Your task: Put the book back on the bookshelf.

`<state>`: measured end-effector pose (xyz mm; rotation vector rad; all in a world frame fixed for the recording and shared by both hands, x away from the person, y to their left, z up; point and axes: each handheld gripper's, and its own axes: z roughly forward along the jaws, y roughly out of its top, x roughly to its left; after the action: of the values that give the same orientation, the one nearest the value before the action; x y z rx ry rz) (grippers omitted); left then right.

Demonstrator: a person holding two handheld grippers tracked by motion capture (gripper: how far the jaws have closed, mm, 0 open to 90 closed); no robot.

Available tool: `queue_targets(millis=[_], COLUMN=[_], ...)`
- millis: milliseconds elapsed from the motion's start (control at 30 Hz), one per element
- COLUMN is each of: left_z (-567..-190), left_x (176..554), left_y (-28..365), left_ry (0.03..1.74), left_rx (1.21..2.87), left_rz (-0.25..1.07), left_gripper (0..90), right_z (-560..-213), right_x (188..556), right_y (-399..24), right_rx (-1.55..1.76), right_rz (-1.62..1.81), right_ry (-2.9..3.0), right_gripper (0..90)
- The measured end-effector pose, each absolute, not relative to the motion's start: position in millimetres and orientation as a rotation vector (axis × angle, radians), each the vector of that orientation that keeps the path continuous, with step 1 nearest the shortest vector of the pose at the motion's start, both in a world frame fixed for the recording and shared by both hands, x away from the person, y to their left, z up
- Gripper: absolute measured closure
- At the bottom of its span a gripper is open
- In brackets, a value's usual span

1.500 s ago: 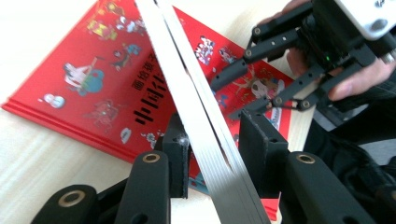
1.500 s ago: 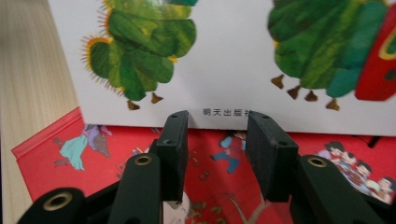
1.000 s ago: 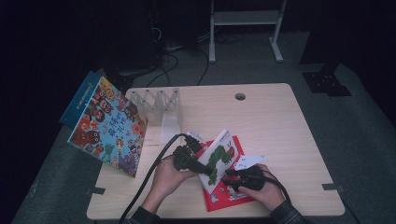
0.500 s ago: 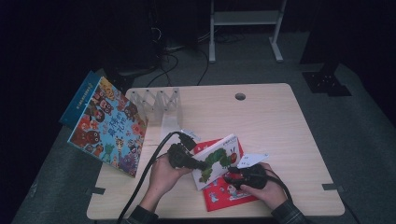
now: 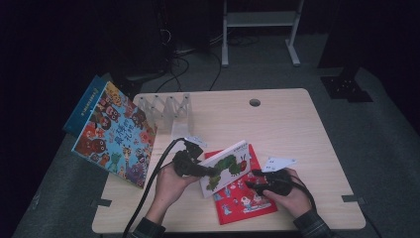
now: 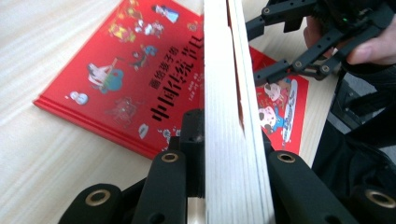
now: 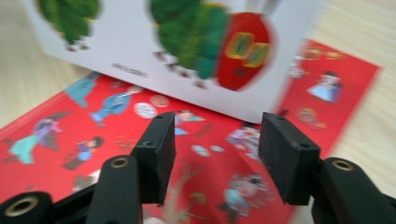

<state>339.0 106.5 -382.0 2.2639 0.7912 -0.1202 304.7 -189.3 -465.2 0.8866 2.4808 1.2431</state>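
Observation:
A white caterpillar picture book (image 5: 225, 166) is lifted at a tilt over a red picture book (image 5: 242, 197) that lies flat on the table. My left gripper (image 5: 210, 172) is shut on the white book's left edge, and its jaws have just closed tighter. In the left gripper view both jaws clamp the book's page block (image 6: 229, 116), with the red book (image 6: 135, 79) beneath. My right gripper (image 5: 252, 179) sits just right of the white book. Its jaws (image 7: 215, 140) have just been opening, with nothing between them. The white book (image 7: 187, 46) hangs ahead of them over the red book (image 7: 116, 130).
A large colourful book (image 5: 114, 134) leans off the table's left edge with a blue book (image 5: 81, 106) behind it. A clear slotted rack (image 5: 166, 106) stands at the back left. A white card (image 5: 280, 162) lies by the right hand. The table (image 5: 297, 129) has a cable hole (image 5: 254, 102).
The right gripper has let the white book go and drawn back slightly to the right with wider jaws. The left gripper stays clamped on the book, which now lies flatter.

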Motion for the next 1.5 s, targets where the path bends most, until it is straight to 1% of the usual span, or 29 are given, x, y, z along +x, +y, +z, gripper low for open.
queue_targets(millis=[133,267,533,800,1067,1500], left_z=[-381,-379,-377,-373,-369,-361], left_x=[338,337,338,341,341,339], left_y=[111,115,124,142,164,204], left_ry=[0.794,0.783,0.791,0.826,0.877,0.97], left_rx=[2.245,2.229,2.202,2.167,2.126,2.054], left_rz=[-0.105,-0.08,-0.065,-0.051,-0.025,0.033], left_gripper=[75.3,75.4,75.5,75.5,75.5,75.5], right_z=[-467,-469,-472,-479,-484,-486], right_x=[314,321,335,345,352,355], right_y=[-203,-218,-255,-283,-295,-297], right_rx=[0.937,1.006,1.164,1.284,1.352,1.389], right_rz=[1.22,1.202,1.17,1.113,1.054,1.02], right_ry=[2.43,2.394,2.256,2.18,2.125,2.127], right_gripper=[38.4,34.3,32.4,29.5,26.7,23.9])
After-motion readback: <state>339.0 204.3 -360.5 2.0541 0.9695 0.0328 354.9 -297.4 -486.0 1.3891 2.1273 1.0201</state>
